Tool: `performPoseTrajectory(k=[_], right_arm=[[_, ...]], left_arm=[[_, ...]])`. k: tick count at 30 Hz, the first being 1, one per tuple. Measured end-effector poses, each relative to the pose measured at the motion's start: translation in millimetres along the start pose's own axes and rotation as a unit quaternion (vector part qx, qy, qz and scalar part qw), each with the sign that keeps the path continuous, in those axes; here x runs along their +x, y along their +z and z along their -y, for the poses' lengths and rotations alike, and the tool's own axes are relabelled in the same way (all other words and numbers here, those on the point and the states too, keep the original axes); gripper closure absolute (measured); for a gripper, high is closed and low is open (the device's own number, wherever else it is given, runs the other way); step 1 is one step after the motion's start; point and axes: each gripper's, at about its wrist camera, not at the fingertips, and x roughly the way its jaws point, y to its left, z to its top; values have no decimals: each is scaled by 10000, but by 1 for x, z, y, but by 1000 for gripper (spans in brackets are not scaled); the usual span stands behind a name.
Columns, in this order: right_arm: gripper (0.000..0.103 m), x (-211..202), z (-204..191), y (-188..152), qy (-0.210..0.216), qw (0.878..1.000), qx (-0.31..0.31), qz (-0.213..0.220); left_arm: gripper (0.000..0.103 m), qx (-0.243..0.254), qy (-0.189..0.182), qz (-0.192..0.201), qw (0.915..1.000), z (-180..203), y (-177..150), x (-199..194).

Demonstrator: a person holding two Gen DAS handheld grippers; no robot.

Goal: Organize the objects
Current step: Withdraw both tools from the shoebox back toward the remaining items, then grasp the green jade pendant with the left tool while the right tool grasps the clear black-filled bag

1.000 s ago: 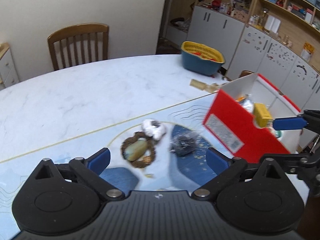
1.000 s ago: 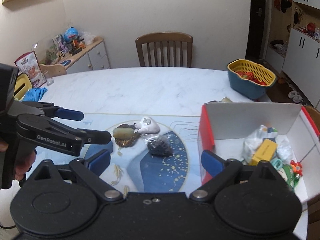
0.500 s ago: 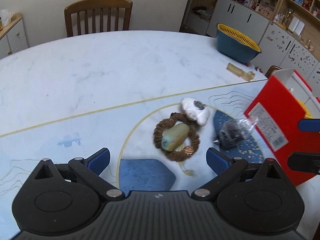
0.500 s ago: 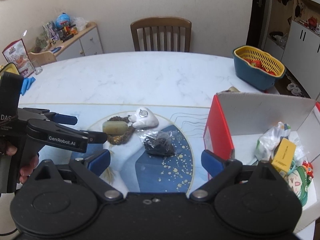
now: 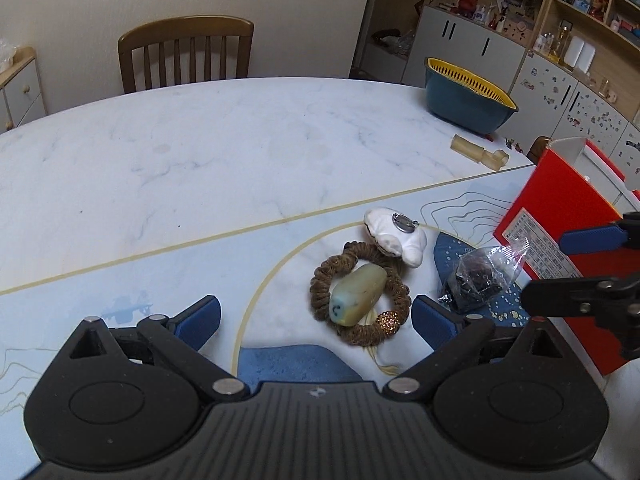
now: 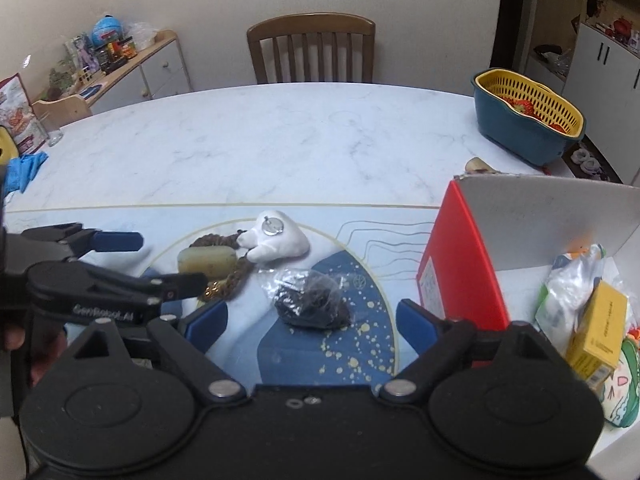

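Dark packet [image 6: 313,304] between right claw [image 6: 312,322].

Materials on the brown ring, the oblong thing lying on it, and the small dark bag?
Brown ring: looks like wound twine or fabric, matte, ribbed coils, with a glittery gold bead.
Oblong thing: pale green-tan, smooth, dull sheen; stone or soap, can't tell.
Small dark bag: thin clear plastic film, crinkled and glossy, over dark contents.

Ahead of the matt black plastic left gripper [image 5: 316,314], a rough braided rope ring [image 5: 360,294] is lying under a smooth waxy stone [image 5: 357,294], beside crinkly clear plastic bag [image 6: 312,298], on the glossy marble-look table [image 5: 224,144], a red cardboard box [image 6: 460,264] standing rightward.
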Motion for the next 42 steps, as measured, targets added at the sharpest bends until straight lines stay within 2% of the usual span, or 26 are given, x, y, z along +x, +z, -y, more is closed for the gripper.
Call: performPoseTrajectory(k=[3, 5, 8, 9, 11, 15, 19, 23, 28, 29, 37, 39, 42], right_arm=[[11, 6, -5, 0, -131, 9998, -123, 26], [11, 9, -7, 2, -218, 9996, -148, 38], [20, 10, -9, 3, -178, 9998, -46, 61], [20, 10, -10, 3, -155, 9998, -42, 66], [20, 10, -14, 3, -199, 9997, -78, 96], [22, 19, -13, 4, -234, 9997, 12, 26], [27, 31, -11, 3, -199, 9997, 81, -142], [30, 39, -10, 3, -220, 9995, 145, -196], [34, 46, -7, 1, -207, 9990, 242, -303], [36, 47, -6, 1, -200, 9989, 273, -320], [59, 52, -3, -1, -141, 9987, 359, -337], [66, 49, -3, -1, -122, 9989, 330, -300], [68, 43, -3, -1, -114, 9992, 330, -218]], left_arm=[[3, 56, 12, 129, 9999, 1, 0, -3], [9, 97, -3, 197, 9998, 2, 1, -5], [15, 179, -9, 308, 9994, 3, 0, -8], [18, 245, -3, 336, 9991, 5, 0, -9], [30, 407, -24, 381, 9984, 9, -1, -9], [43, 641, -102, 386, 9971, 17, -2, -7], [61, 829, -168, 326, 9959, 21, -2, -2], [68, 890, -259, 310, 9952, 23, -1, 1], [71, 920, -339, 217, 9949, 25, -1, 6], [75, 911, -348, 201, 9950, 25, -1, 7], [88, 845, -384, 89, 9956, 27, 0, 7], [88, 827, -361, 65, 9959, 28, 0, 6], [88, 757, -368, 43, 9964, 28, 0, 3]])
